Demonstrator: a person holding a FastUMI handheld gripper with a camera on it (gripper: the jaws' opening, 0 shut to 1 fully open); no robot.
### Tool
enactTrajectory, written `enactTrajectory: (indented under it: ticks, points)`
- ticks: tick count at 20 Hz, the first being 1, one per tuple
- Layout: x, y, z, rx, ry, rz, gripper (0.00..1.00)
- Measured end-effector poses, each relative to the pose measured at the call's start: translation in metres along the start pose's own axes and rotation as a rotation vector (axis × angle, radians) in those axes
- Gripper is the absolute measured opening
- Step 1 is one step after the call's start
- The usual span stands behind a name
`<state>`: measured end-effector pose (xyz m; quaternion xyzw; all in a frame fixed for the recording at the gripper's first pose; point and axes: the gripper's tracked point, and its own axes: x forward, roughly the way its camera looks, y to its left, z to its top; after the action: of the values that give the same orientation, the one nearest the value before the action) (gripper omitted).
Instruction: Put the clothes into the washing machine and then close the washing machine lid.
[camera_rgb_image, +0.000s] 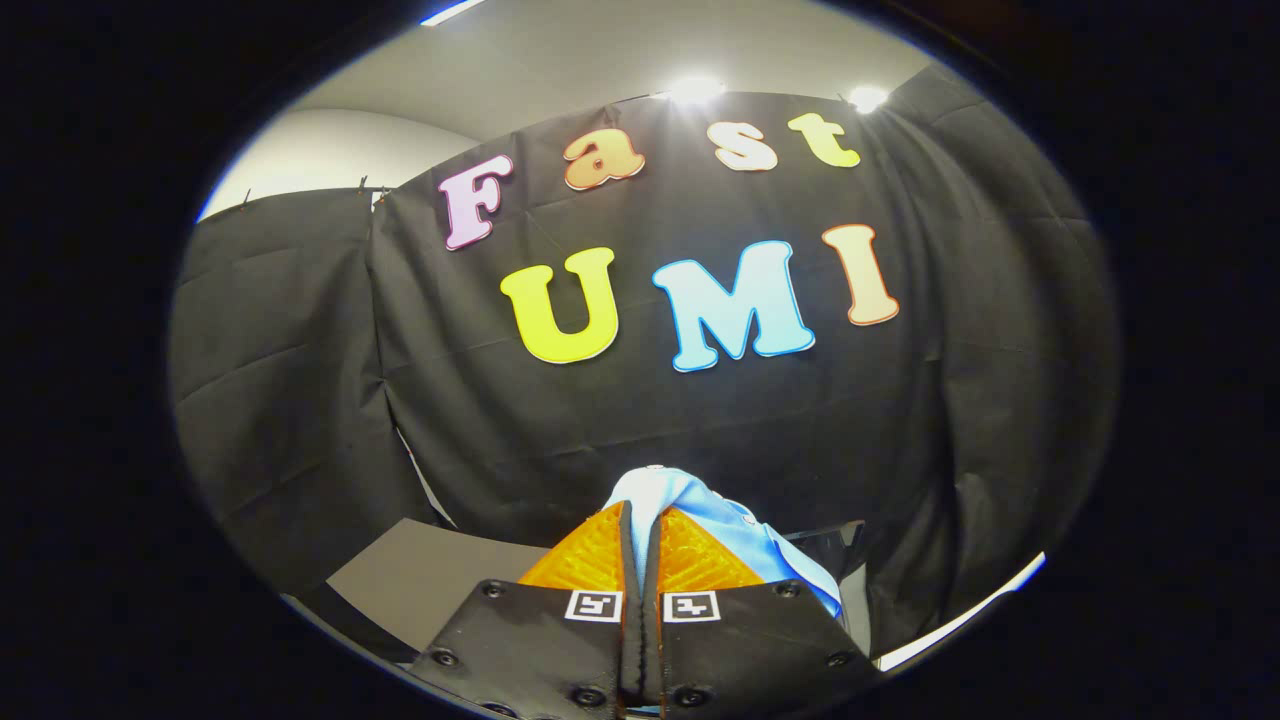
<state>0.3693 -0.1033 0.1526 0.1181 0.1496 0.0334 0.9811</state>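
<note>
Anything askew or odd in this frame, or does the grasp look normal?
Nothing stands out. The gripper is shut on the light blue garment, which bunches between the fingers and drapes over one side, lifted before the black cloth wall.

black cloth wall, two bright ceiling lights, grey tabletop.

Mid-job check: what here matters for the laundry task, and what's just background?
Job:
- light blue garment, pinched between the gripper fingers and draping over the right one
- gripper, shut on it

Background:
- black cloth wall
- grey surface below, left of the fingers
- ceiling lights
</note>
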Motion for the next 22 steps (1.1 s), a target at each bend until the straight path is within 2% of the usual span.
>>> enactTrajectory:
  ticks: [5, 22]
  points:
    - [0.003, -0.023, -0.031, 0.004, 0.044, -0.035, 0.01]
    - [0.085, -0.088, -0.241, -0.025, 0.352, -0.142, 0.01]
